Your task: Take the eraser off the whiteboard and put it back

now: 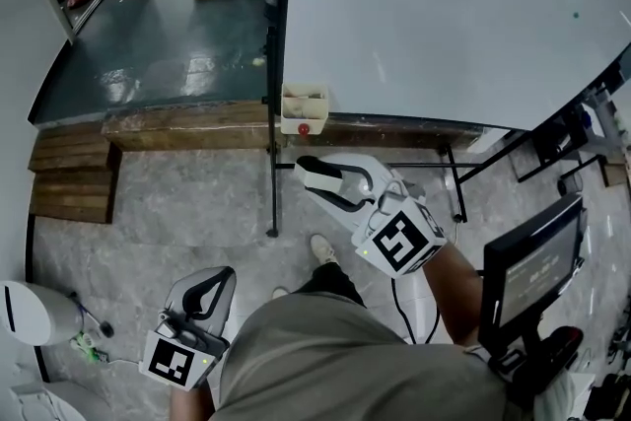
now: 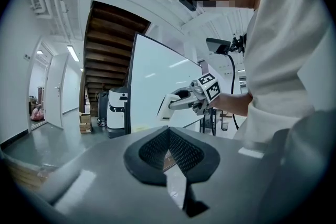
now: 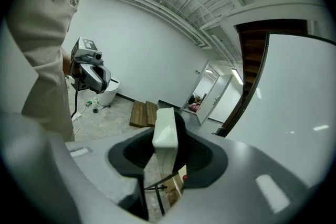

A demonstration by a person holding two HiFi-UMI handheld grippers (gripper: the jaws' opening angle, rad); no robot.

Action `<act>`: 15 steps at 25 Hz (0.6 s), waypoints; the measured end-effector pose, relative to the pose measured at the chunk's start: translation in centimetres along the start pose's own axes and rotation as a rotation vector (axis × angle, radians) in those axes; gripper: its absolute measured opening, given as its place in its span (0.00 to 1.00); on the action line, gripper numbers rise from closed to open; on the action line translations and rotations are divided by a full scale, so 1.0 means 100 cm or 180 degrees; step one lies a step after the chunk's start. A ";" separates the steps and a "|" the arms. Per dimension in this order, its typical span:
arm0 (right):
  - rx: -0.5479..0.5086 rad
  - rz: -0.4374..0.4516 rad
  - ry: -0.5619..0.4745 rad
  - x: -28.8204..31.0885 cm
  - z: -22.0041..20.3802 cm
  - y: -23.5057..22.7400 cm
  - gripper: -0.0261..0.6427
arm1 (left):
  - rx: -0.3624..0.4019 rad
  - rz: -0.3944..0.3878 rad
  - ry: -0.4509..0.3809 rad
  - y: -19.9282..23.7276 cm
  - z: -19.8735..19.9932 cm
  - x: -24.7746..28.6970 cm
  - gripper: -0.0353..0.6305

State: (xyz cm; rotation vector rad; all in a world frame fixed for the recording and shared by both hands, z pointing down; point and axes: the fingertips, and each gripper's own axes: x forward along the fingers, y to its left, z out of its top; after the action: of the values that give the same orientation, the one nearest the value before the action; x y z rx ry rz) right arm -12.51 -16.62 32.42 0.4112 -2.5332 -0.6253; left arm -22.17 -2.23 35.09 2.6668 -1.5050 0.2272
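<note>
The big whiteboard [image 1: 444, 15] stands on a black frame ahead of me; it also shows as whiteboard [image 3: 299, 107] in the right gripper view. My right gripper [image 1: 315, 175] is held out in front of the board's lower left corner, shut on the white eraser [image 3: 165, 134], a flat block standing on edge between the dark pads, apart from the board. From the left gripper view the eraser [image 2: 166, 108] sticks out of the right gripper's front. My left gripper [image 1: 211, 287] hangs low at my left side; its jaws [image 2: 169, 150] meet with nothing between them.
A small white box [image 1: 304, 109] with a red thing hangs at the board's bottom left corner. Black frame legs [image 1: 273, 182] stand on the floor. A monitor on a stand [image 1: 532, 266] is at my right, wooden steps [image 1: 69, 177] and a white machine [image 1: 30, 311] at my left.
</note>
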 end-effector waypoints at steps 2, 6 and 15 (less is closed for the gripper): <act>-0.0013 -0.0012 -0.0012 -0.004 0.001 0.004 0.27 | 0.0012 -0.0011 0.0001 -0.003 -0.002 -0.001 0.06; -0.0041 -0.0023 -0.0027 -0.009 0.003 0.005 0.27 | 0.0016 -0.0036 0.0014 -0.005 -0.004 0.002 0.06; -0.0034 -0.0044 0.0014 -0.016 0.003 0.010 0.27 | 0.0057 -0.0100 0.0050 -0.006 -0.010 0.008 0.06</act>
State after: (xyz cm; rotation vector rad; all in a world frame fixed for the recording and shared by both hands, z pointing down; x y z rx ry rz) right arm -11.48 -15.05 32.02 0.4260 -2.5239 -0.6423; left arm -21.34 -2.44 36.19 2.6937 -1.4623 0.2603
